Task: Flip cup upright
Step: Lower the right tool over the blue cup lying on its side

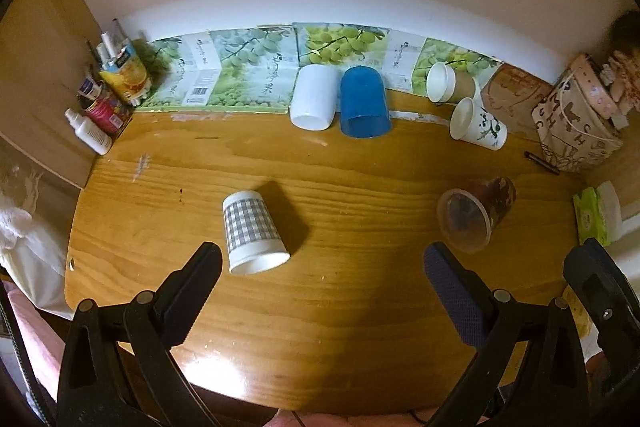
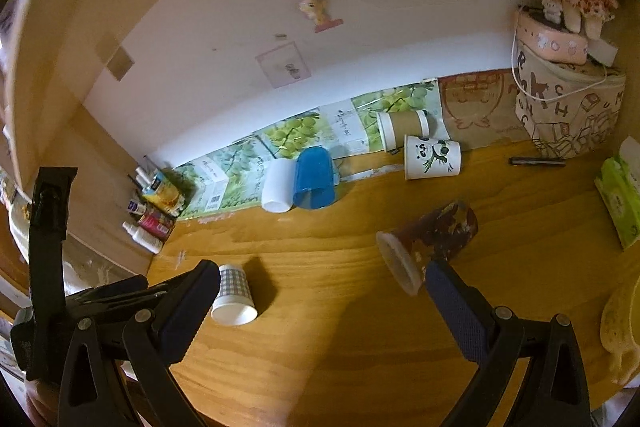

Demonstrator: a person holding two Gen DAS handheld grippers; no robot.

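Several cups lie or stand on the wooden table (image 1: pixel 340 307). A grey-checked paper cup (image 1: pixel 252 233) stands upside down just ahead of my left gripper (image 1: pixel 320 259), which is open and empty. It also shows in the right wrist view (image 2: pixel 233 293). A clear cup with a dark print (image 1: pixel 476 213) lies on its side, mouth toward me. In the right wrist view this cup (image 2: pixel 430 241) lies just ahead of my open, empty right gripper (image 2: pixel 320 275).
A white cup (image 1: pixel 314 97) and a blue cup (image 1: pixel 364 103) stand upside down at the back. A brown paper cup (image 1: pixel 446 83) and a panda cup (image 1: pixel 478 125) lie on their sides. Bottles (image 1: pixel 100 107) crowd the back left; a bag (image 1: pixel 576 123) and tissues (image 1: pixel 592 219) sit right.
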